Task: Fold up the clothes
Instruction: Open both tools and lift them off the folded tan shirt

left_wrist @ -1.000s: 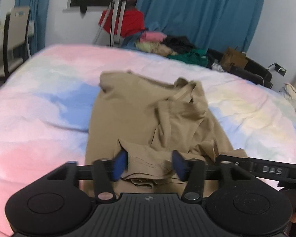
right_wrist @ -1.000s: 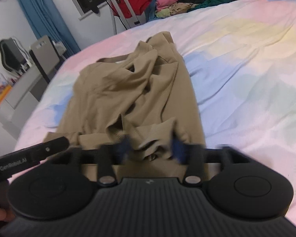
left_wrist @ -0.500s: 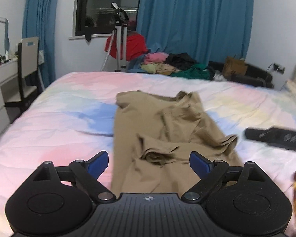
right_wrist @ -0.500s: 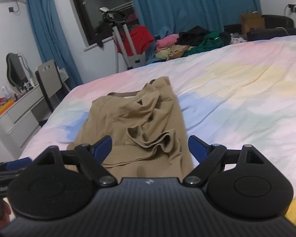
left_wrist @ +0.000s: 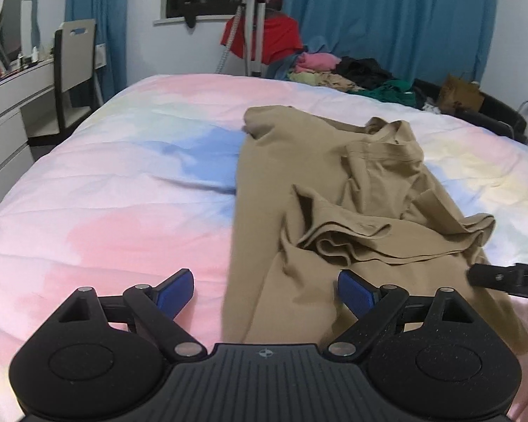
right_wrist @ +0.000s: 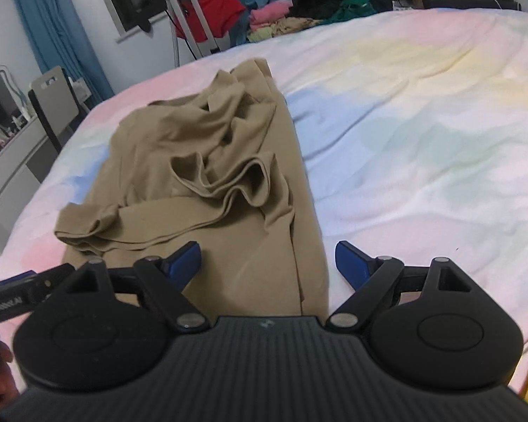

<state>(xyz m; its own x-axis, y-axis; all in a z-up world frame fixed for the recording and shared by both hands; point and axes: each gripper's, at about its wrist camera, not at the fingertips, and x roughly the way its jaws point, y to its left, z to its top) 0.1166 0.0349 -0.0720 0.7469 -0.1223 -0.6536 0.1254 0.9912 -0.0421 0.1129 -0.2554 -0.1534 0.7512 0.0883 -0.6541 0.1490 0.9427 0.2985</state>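
Note:
A tan garment [left_wrist: 334, 190] lies lengthwise on the pastel bedspread [left_wrist: 123, 193], its sides folded inward and rumpled in loose waves along the middle. It also shows in the right wrist view [right_wrist: 228, 176]. My left gripper [left_wrist: 265, 293] is open and empty, just above the garment's near left edge. My right gripper [right_wrist: 267, 262] is open and empty over the garment's near right edge. Each gripper's body shows at the edge of the other's view, the right one in the left wrist view [left_wrist: 507, 277].
A pile of coloured clothes [left_wrist: 334, 70] lies beyond the bed's far edge, by a tripod [left_wrist: 253, 17] and blue curtains. A chair [left_wrist: 74, 56] and white desk [left_wrist: 7, 105] stand left of the bed. The bedspread [right_wrist: 422, 123] stretches right of the garment.
Both grippers were closed in on the garment's near hem one second ago. They have opened, let it go and drawn back, and the hem now lies on the bed.

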